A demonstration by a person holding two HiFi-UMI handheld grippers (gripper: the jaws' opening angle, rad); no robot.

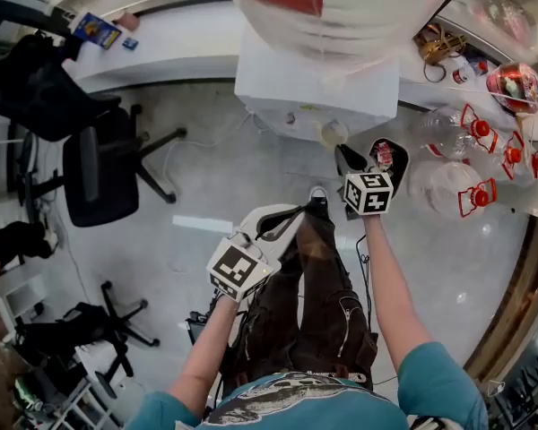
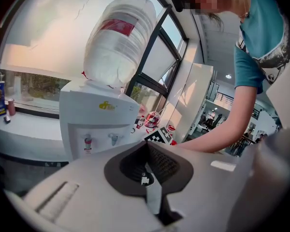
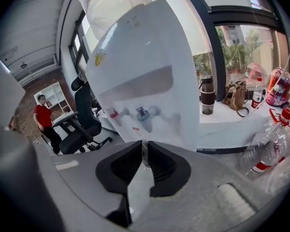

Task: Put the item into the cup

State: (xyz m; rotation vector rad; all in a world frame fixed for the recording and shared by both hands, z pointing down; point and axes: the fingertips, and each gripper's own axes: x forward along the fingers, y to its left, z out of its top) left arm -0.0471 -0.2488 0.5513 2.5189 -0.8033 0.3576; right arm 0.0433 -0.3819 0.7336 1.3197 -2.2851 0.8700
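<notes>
1. Closest in, our left gripper has its jaws pinched on a small white item, and only that gripper's own view shows it.
2. Our right gripper stands narrow, clamped on a thin pale edge. The head view alone shows the pale cup at its tips, with the item apart to the lower left.
3. Beyond is the water dispenser. Its yellow logo and the bottle with its red label are unreadable.

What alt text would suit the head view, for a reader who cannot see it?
Seen from above, a person in a teal shirt holds two grippers toward a white water dispenser topped by a large bottle, the right gripper nearer to it than the left gripper. Office chairs stand at left, plastic bottles at right.
</notes>
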